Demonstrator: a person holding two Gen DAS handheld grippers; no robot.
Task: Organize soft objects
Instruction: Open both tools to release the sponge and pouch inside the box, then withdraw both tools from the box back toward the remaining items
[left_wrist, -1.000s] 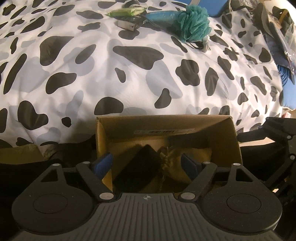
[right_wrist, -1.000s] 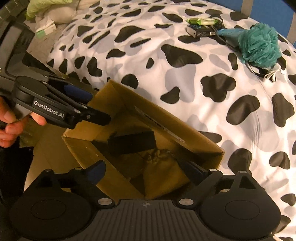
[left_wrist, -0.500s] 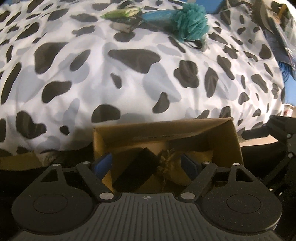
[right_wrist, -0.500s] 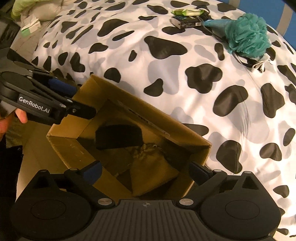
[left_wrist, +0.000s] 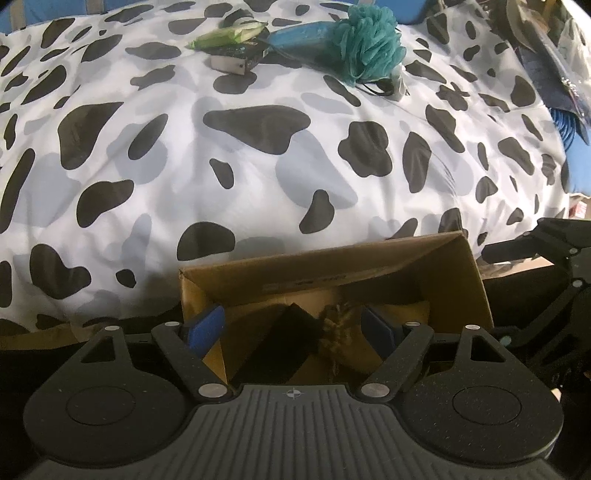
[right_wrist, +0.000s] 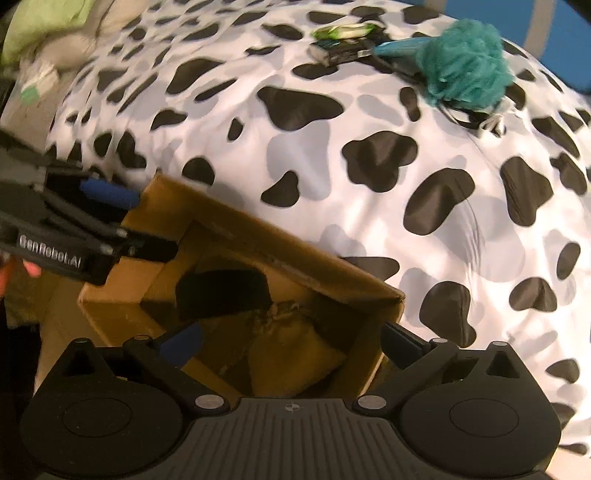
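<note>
Tan pouch (right_wrist: 295, 350) and black soft item (right_wrist: 221, 291) sit in the cardboard box (right_wrist: 258, 236) at the bed's (right_wrist: 369, 110) edge, teal pouf (right_wrist: 465, 70) still far up the bed. Right gripper (right_wrist: 291, 343) fingers, just opened wide, straddle the box corner empty, so they could snag and tip it; left gripper (left_wrist: 291, 328) fingers apart, empty. Box floor dark, contents unclear.

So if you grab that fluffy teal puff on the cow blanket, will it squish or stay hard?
The teal puff would probably squish: it looks like bunched, ruffled mesh. It is likely very light for its size. Being rounded, it might roll a little if pushed, though the soft blanket should slow it.
</note>
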